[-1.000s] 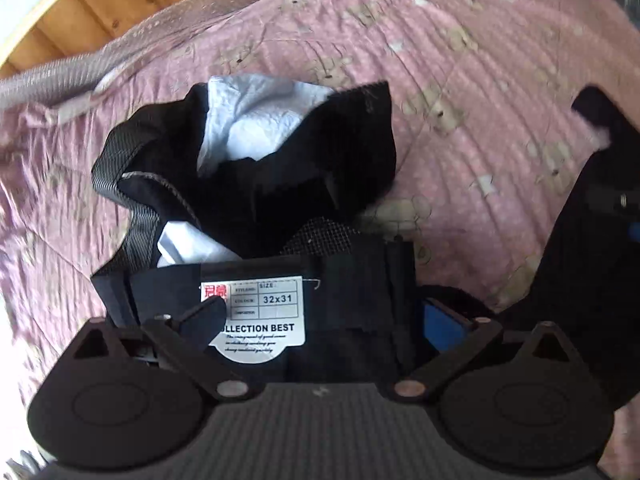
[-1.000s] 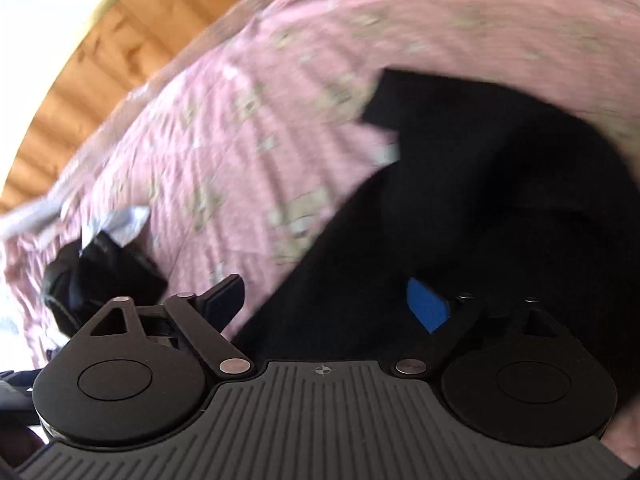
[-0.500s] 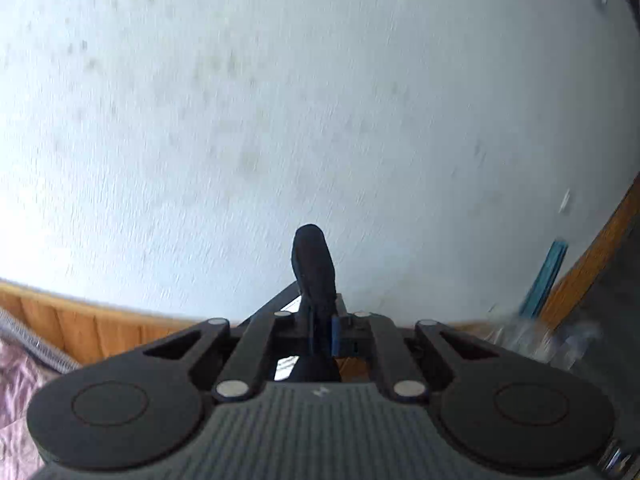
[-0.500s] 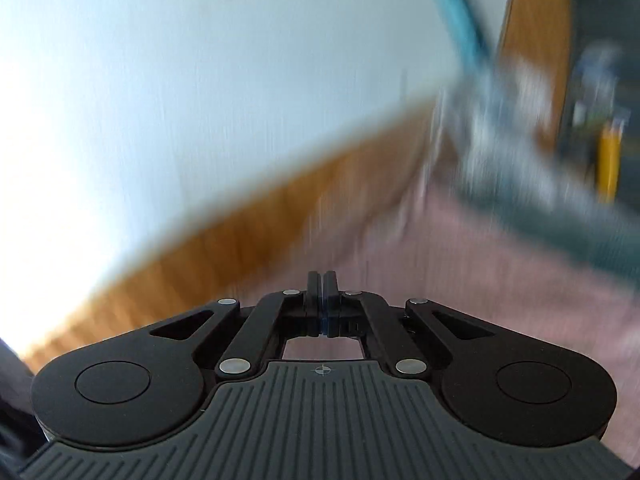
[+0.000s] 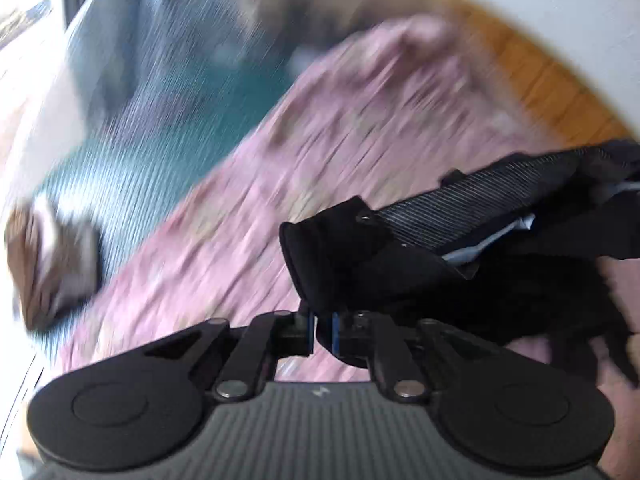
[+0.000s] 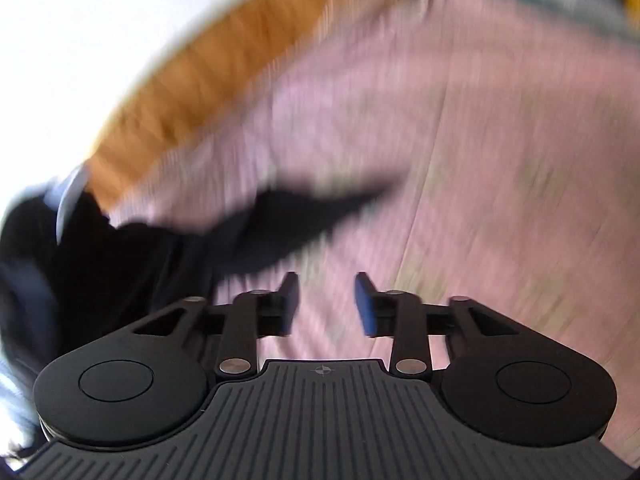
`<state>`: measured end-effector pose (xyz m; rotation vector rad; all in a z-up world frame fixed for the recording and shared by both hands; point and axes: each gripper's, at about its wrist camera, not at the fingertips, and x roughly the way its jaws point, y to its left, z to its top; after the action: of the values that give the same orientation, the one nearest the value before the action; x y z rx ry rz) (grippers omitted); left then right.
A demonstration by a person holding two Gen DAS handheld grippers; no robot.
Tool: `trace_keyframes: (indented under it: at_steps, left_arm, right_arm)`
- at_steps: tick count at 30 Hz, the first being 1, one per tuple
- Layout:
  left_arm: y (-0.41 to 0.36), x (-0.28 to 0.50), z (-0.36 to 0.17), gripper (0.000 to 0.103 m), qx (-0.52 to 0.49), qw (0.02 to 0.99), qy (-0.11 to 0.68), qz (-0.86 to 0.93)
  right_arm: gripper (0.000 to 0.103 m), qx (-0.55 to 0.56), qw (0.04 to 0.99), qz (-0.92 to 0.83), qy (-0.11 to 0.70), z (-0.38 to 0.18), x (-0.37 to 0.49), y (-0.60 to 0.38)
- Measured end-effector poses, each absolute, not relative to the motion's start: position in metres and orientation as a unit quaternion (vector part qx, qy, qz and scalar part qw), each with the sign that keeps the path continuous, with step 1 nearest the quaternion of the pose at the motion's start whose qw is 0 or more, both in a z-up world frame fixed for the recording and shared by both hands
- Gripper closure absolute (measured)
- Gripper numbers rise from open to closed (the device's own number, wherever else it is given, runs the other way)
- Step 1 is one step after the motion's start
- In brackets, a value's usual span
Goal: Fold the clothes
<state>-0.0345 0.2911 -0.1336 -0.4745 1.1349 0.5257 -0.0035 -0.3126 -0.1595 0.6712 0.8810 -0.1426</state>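
Note:
In the left wrist view my left gripper is shut on the waistband of the black trousers, which hang to the right with a ribbed elastic band and white pocket lining showing. The pink patterned bedsheet lies blurred behind them. In the right wrist view my right gripper has its jaws apart and opening, with nothing between them, only the pink bedsheet below. A blurred length of the black trousers stretches from the left edge to just beyond the left fingertip.
A wooden bed frame and a white wall run along the far side of the bed. A teal and grey surface lies beside the bed at left in the left wrist view, with a blurred brown object on it.
Half a second ago both grippers pointed up at the wall; now both point down at the bed. The left still pinches black cloth. The right, then shut and empty, now stands apart.

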Motion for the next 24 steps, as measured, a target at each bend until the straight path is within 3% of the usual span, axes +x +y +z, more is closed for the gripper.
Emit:
trace_keyframes:
  at_steps: [2,4,6,7,14,16,18,21,24]
  left_arm:
    - [0.293,-0.057,-0.186,0.095,-0.219,0.759,0.556,0.259]
    - [0.285,-0.065,-0.191,0.095,-0.223,0.769,0.540,0.260]
    - [0.277,-0.068,-0.187,0.095,-0.207,0.779,0.531,0.259]
    - [0.275,-0.065,-0.186,0.095,-0.195,0.781,0.533,0.260]
    - [0.255,-0.052,-0.170,0.095,-0.186,0.777,0.525,0.294]
    - [0.247,-0.050,-0.149,0.095,-0.186,0.792,0.500,0.298]
    - [0.244,-0.041,-0.117,0.095,-0.180,0.814,0.468,0.293]
    - [0.247,-0.025,-0.055,0.095,-0.182,0.851,0.409,0.274]
    - [0.263,-0.023,0.016,0.095,-0.214,0.888,0.328,0.239]
  right_arm:
    - [0.048,0.331,0.832,-0.059,0.441,-0.181,0.012,-0.296]
    - [0.040,0.343,0.828,-0.057,0.439,-0.185,0.033,-0.293]
    - [0.016,0.371,0.825,-0.061,0.423,-0.179,0.056,-0.312]
    - [0.011,0.389,0.821,-0.063,0.413,-0.175,0.069,-0.326]
    - [0.009,0.476,0.771,-0.055,0.418,-0.205,0.180,-0.359]
    - [0.025,0.470,0.757,-0.046,0.452,-0.225,0.213,-0.353]
    - [0.102,0.451,0.765,-0.046,0.458,-0.225,0.234,-0.348]
    - [0.103,0.406,0.803,-0.054,0.432,-0.203,0.251,-0.343]
    - [0.103,0.347,0.884,-0.017,0.314,-0.106,0.220,-0.355]
